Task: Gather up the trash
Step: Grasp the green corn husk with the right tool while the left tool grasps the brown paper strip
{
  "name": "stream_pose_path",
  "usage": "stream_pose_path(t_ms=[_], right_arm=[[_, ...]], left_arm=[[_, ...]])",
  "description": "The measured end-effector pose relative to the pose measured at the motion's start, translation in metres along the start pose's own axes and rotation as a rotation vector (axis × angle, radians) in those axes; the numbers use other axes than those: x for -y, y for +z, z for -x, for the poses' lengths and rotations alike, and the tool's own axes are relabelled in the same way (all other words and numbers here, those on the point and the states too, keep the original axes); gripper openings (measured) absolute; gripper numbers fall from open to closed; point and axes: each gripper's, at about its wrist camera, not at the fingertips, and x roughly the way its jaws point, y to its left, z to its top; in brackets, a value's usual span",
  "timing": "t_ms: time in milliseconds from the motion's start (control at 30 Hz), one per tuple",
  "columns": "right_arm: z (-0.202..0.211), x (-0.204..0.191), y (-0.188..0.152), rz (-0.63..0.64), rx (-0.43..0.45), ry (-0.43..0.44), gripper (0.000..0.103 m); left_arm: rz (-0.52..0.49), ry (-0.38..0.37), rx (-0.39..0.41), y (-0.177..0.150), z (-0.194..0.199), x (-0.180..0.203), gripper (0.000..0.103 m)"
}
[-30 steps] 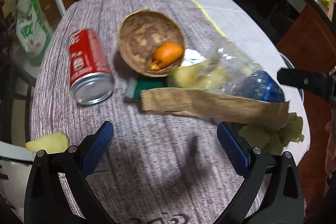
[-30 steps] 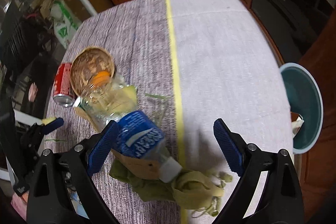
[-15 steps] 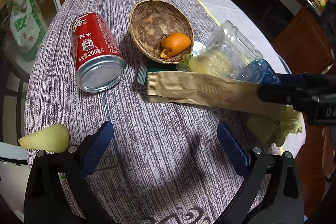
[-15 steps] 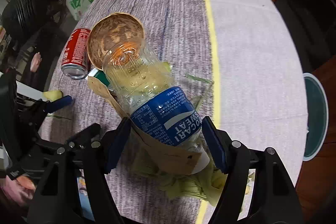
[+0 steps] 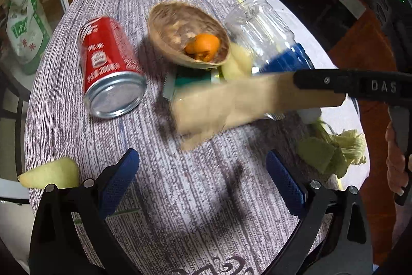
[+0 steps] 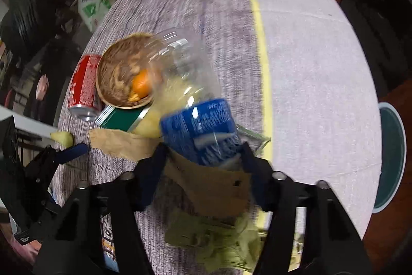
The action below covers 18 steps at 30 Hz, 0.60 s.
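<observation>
Left wrist view: the left gripper (image 5: 203, 181) is held over bare tablecloth, jaws spread wide, nothing between them. The right gripper (image 5: 309, 79) is seen from the side, reaching in across the plastic bottle (image 5: 262, 30) and the brown paper strip (image 5: 231, 105); from here it cannot be told whether its pads press. Counted on the table (image 5: 180, 197): one red can (image 5: 108, 63) lying on its side, one husk bowl (image 5: 188, 32) with one orange peel (image 5: 203, 45) inside, one bottle, one paper strip, one green packet (image 5: 193, 77) half under the bowl, one clump of corn husk (image 5: 332, 153) at the near right edge, one pale fruit piece (image 5: 51, 173) at the left edge, more pale peel beside the bowl.

Right wrist view: the right gripper's jaws have just been closing, and the bottle's blue-labelled end (image 6: 203, 133) sits between them. Both pads appear to be against it, with the paper strip caught below the label; the bottle looks tilted up off the cloth. One teal bin (image 6: 391, 159) is seen past the table's right edge, well apart from the pile.

Step judged: grasp of the first item, the bottle. Next, a lift clear of the pile and a carry over to the bin are called for. The paper may be dragged along, and thin plastic may buckle or slip.
</observation>
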Motion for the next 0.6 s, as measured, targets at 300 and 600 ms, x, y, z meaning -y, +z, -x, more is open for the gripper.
stream_pose_path(t_ms=[300, 600], right_arm=[[0.001, 0.044, -0.011, -0.104, -0.023, 0.037, 0.026], [0.012, 0.051, -0.013, -0.144, -0.038, 0.197, 0.025]], left_arm=[[-0.166, 0.047, 0.062, 0.029, 0.01, 0.034, 0.099], [-0.326, -0.03, 0.033, 0.045, -0.008, 0.088, 0.099]])
